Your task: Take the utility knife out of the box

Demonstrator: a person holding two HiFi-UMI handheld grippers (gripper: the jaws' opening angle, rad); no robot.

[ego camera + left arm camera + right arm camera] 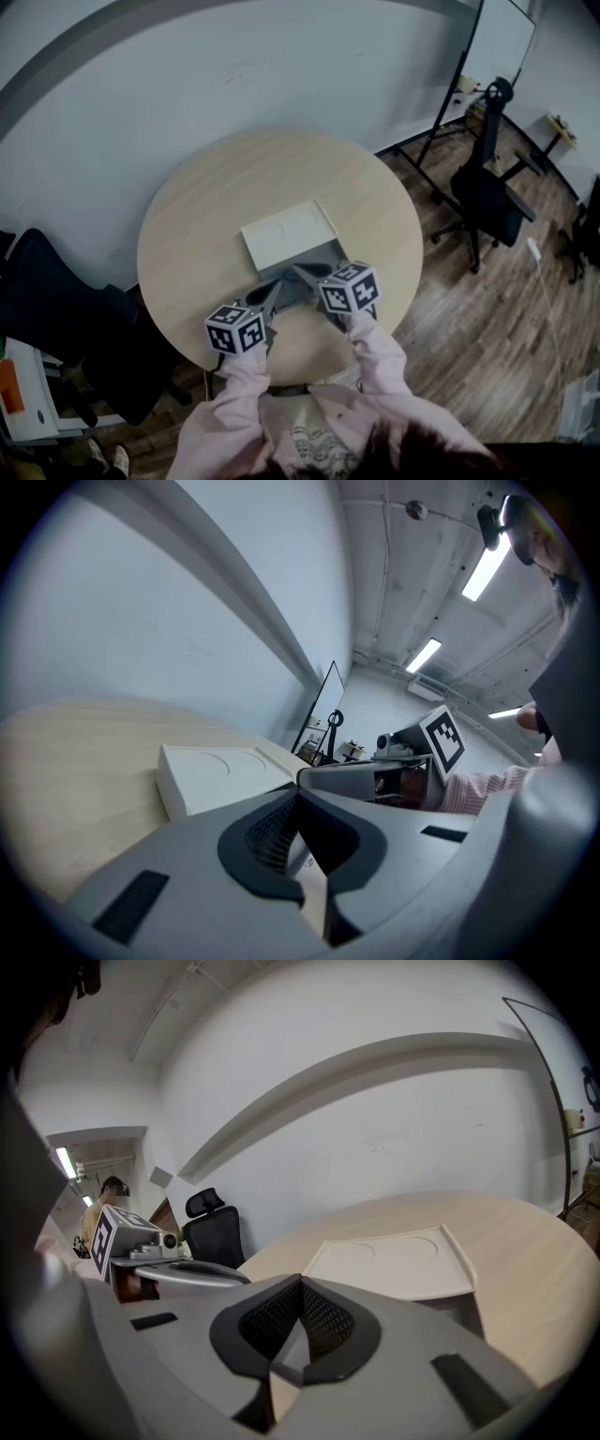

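Box (286, 232) mid-bench (187, 234), sole obstacle, just ahead of left gripper (270, 292), right gripper (302, 273). Open bench either side. Wall (234, 75) behind.

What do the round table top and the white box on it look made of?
The table top: likely wood or wood-look laminate, matte; pale grain streaks show. The box: probably moulded plastic, perhaps coated card; smooth dull white, with circular outlines and a raised rim formed in its top.

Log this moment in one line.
box closed, on table | left gripper shut, empty | right gripper shut, empty | both near box
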